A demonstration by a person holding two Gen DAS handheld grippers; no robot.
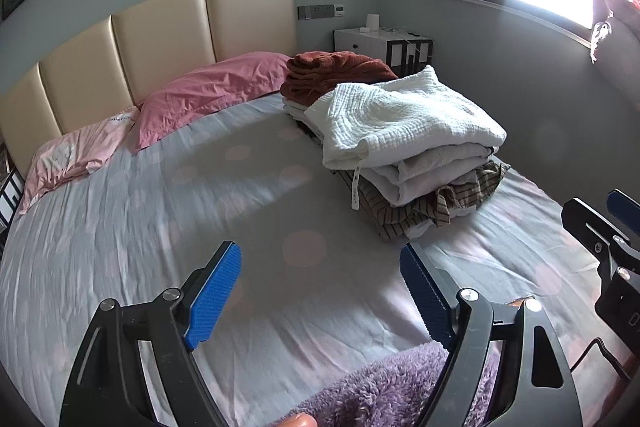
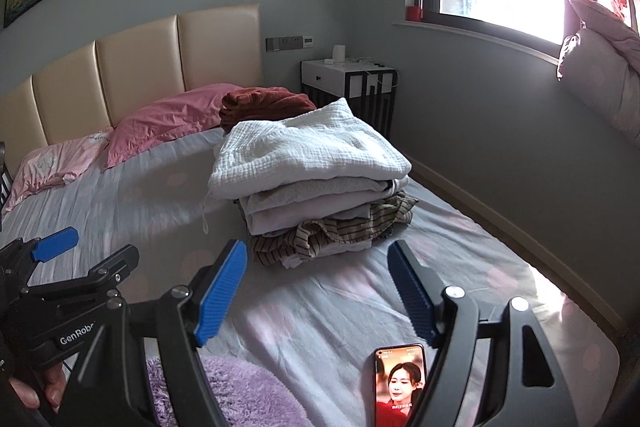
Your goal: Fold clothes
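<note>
A stack of folded clothes (image 1: 416, 147) sits on the bed's right side, a white crinkled garment (image 2: 308, 151) on top and a striped brown one (image 2: 328, 231) at the bottom. A folded rust-red garment (image 1: 336, 71) lies behind it. A fuzzy purple garment (image 1: 392, 387) lies on the near edge of the bed, below both grippers; it also shows in the right wrist view (image 2: 232, 391). My left gripper (image 1: 320, 291) is open and empty above the sheet. My right gripper (image 2: 316, 291) is open and empty, in front of the stack.
The bed (image 1: 160, 227) has a grey spotted sheet, two pink pillows (image 1: 208, 95) and a cream headboard. A phone (image 2: 400, 383) with a lit screen lies near the right gripper. A white nightstand (image 2: 352, 83) stands by the wall under the window.
</note>
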